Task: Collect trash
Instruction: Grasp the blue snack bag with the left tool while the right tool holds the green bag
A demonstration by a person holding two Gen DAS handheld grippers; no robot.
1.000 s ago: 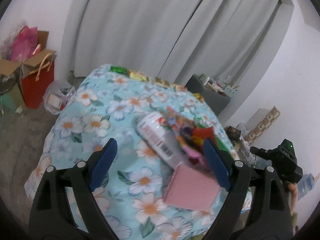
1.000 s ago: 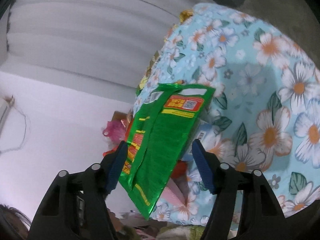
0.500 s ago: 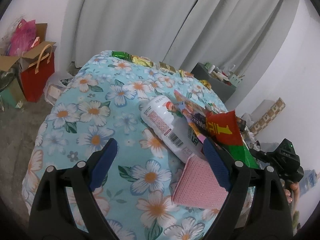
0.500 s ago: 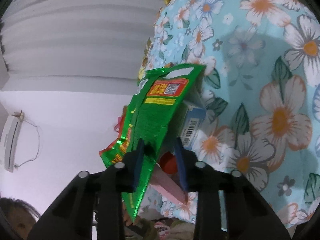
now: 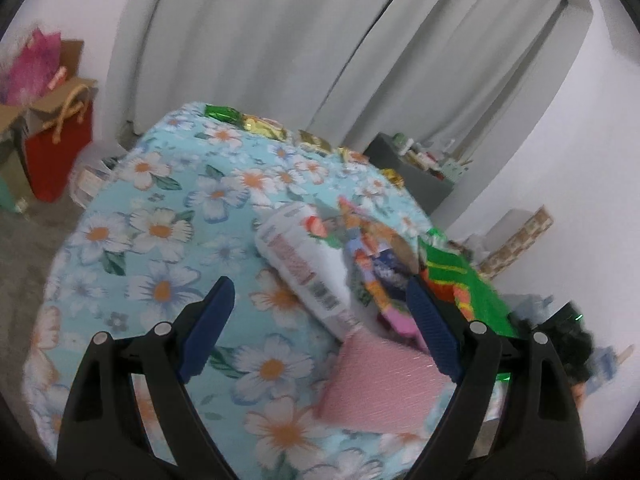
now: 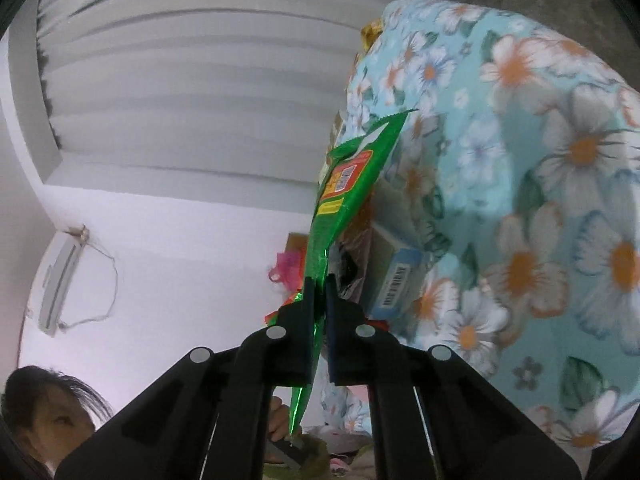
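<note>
A floral cloth covers the table before grey curtains. The right gripper clamps a green wrapper above the trash pile. The left gripper hovers there, fingers apart.

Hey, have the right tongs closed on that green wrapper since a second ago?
Yes. The right tongs stood wide apart around the green wrapper a second ago; now they pinch its lower part, in front of the floral tablecloth.
</note>
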